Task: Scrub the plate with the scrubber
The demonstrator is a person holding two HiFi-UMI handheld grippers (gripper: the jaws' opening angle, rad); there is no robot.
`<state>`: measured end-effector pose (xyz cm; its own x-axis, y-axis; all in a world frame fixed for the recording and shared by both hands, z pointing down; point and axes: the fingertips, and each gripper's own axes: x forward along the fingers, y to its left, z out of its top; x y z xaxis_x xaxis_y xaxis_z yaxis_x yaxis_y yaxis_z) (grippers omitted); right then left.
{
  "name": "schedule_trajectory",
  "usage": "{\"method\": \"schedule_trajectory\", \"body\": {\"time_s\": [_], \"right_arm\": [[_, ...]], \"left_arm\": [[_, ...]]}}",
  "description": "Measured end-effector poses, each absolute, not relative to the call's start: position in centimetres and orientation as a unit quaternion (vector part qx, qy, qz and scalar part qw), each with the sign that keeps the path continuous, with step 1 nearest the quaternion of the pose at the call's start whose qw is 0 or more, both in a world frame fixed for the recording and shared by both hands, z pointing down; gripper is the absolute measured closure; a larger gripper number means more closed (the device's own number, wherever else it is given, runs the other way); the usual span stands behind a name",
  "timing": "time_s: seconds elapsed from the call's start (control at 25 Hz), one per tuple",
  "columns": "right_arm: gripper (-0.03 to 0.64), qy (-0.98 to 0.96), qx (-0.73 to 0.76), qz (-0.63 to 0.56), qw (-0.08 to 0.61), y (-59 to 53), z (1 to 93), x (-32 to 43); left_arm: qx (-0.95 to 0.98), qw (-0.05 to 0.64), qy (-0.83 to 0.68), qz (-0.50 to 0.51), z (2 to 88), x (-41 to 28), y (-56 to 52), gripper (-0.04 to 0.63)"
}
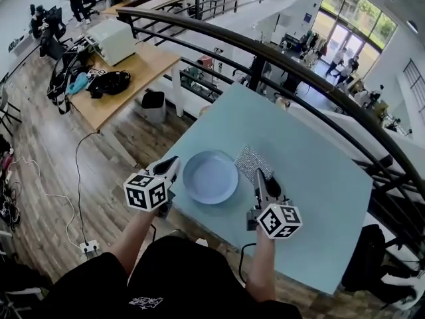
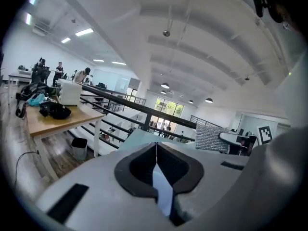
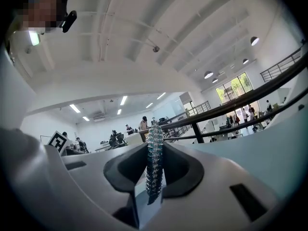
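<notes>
- Plate [image 1: 210,177], round and pale blue, shows in the head view over the near left part of the light blue table [image 1: 319,178]. Whether it rests on the tabletop or hangs just above it cannot be told from here.
- The left gripper [image 1: 174,166] reaches in from the left, and its tips meet the plate's left rim.
- The right gripper [image 1: 260,179] comes in from the right and holds the scrubber [image 1: 252,159], a grey glittering mesh pad, just beside the plate's right rim. Whether the pad touches the plate is unclear.
- A dark railing [image 1: 265,52] curves behind the table, and a wooden desk [image 1: 126,78] stands well off at upper left.
- In the left gripper view, the left gripper [image 2: 156,154] has its jaws pressed together on a thin pale blue edge of the plate [image 2: 162,191], seen edge-on.
- Past the jaws the scrubber [image 2: 211,137] stands upright to the right, with the wooden desk [image 2: 57,121] far left.
- In the right gripper view, the right gripper [image 3: 155,148] has its jaws clamped on the scrubber [image 3: 154,172]. The sparkling mesh rises edge-on between the pads and stands out above them.
- A marker cube [image 3: 57,141] shows at left, people [image 3: 143,124] sit at desks far behind, and the table [image 3: 269,148] spreads to the right.
</notes>
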<state>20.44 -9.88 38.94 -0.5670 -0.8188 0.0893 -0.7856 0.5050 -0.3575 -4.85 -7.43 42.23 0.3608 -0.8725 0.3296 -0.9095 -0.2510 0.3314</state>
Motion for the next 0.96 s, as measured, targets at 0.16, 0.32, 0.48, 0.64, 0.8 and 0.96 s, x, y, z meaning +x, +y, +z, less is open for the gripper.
{"method": "schedule_trajectory", "body": {"time_s": [0.16,0.32,0.48,0.64,0.8,0.96], "right_arm": [[0.535,0.869,-0.472,-0.143,0.043,-10.1,36.7,20.1],[0.535,0.867,-0.483,-0.114,0.041,-10.1,34.8,19.6],[0.535,0.864,-0.491,-0.104,0.046,-9.9,33.4,19.0],[0.535,0.859,-0.501,-0.094,0.050,-9.5,32.4,18.3],[0.535,0.857,-0.508,-0.074,0.043,-9.6,31.5,17.6],[0.535,0.854,-0.515,-0.060,0.042,-10.0,30.6,16.6]], "left_arm": [[0.803,0.201,-0.561,0.030,39.9,-5.2,-8.3,0.583],[0.813,0.179,-0.554,0.024,38.4,-5.6,-9.0,0.586],[0.822,0.161,-0.546,0.022,37.2,-6.4,-9.5,0.586],[0.832,0.142,-0.536,0.015,36.1,-7.4,-9.7,0.586],[0.835,0.123,-0.537,0.003,34.9,-8.5,-9.8,0.586],[0.837,0.100,-0.539,-0.001,33.5,-9.4,-10.0,0.586]]}}
